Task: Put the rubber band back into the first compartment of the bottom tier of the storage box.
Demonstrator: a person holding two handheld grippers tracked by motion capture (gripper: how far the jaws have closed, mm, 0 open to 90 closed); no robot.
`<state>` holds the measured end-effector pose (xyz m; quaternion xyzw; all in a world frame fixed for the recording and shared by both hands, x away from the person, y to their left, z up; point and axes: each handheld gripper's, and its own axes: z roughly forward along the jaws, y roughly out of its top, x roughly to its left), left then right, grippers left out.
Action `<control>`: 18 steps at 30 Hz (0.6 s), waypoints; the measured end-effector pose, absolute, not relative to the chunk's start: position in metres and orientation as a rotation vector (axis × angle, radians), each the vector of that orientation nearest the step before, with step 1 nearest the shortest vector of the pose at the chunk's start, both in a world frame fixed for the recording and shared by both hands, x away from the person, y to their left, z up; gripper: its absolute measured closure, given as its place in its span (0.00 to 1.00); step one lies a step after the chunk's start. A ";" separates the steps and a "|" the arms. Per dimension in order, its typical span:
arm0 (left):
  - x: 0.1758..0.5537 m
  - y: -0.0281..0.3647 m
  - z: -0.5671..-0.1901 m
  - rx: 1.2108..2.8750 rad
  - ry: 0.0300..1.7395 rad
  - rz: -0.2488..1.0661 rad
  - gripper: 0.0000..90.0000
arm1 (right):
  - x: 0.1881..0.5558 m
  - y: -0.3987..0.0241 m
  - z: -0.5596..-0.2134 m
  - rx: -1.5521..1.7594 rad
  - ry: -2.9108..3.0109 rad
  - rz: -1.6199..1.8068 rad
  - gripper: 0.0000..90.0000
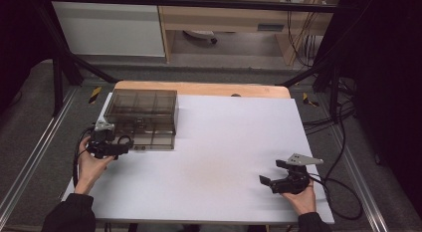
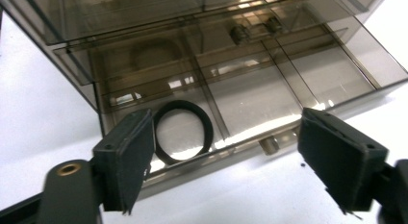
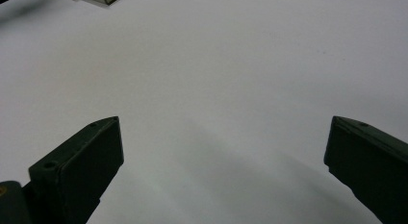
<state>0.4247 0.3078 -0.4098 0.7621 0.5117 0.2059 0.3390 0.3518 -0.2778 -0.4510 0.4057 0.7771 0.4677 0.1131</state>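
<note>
drawer [image 2: 250, 96] of the smoky clear organizer box [image 1: 144, 108] stands pulled out, with a black ring [image 2: 184, 131] lying in its front left compartment. left gripper [image 2: 226, 152] hovers just before it, jaws wide and empty. right gripper [image 1: 275, 174] rests well apart on the white table [image 1: 224, 142], jaws spread, empty.

- A white desk [image 1: 224, 157] with a bare wooden strip [image 1: 199, 87] along its far edge.
- A black metal frame [image 1: 59, 67] standing around the desk.
- Black cables [image 1: 343, 117] lying on the grey floor [image 1: 30, 122] at the right.
- A wooden cabinet [image 1: 224, 18] behind, beside a white panel [image 1: 109, 28].
- Yellow-and-black tape marks [image 1: 94, 94] on the floor.
</note>
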 end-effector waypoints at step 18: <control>0.397 0.297 -0.414 2.013 1.228 0.542 0.09 | 0.352 -0.278 -0.451 1.195 2.280 1.375 0.01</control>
